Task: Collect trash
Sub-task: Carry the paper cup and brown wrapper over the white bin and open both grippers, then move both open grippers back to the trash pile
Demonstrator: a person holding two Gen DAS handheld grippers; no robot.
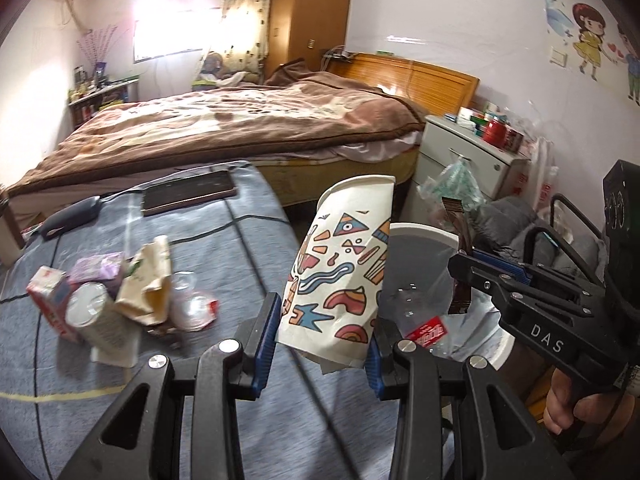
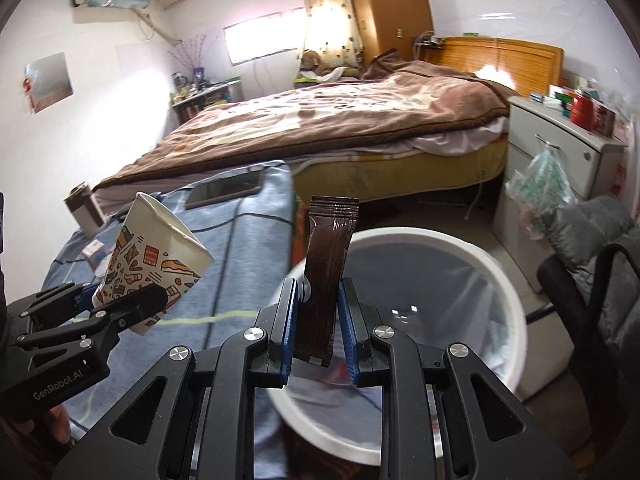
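the left gripper (image 1: 324, 344) is clamped on a crumpled paper cup (image 1: 340, 272) printed with bright shapes, its blue pads (image 1: 266, 334) pressing the cup's lower end from both sides while the open mouth tips up and away. in the right wrist view the same cup (image 2: 154, 268) sits off to the left, held above the blue-grey cloth of the table (image 2: 240, 240). the right gripper (image 2: 318, 320) is pinched shut on a dark brown sachet (image 2: 326, 276), which stands nearly upright between the pads — the bottom edge hanging just over the white bin (image 2: 516, 300) with its clear liner. from the left wrist view the sachet (image 1: 460, 272) and the right gripper (image 1: 492, 280) show at the right, above the bin's rim (image 1: 424, 234), and a flattened clear bottle with a red label (image 1: 426, 330) lies inside the bin. the rest of the trash is back on the table — a heap (image 1: 120, 292) of a small carton, a pale can, crushed paper and clear plastic, well apart from the bin. further along the cloth lies a phone (image 1: 188, 196), and beyond it the bed (image 1: 240, 120) under a brown blanket, with a white nightstand (image 1: 460, 156) beside it.
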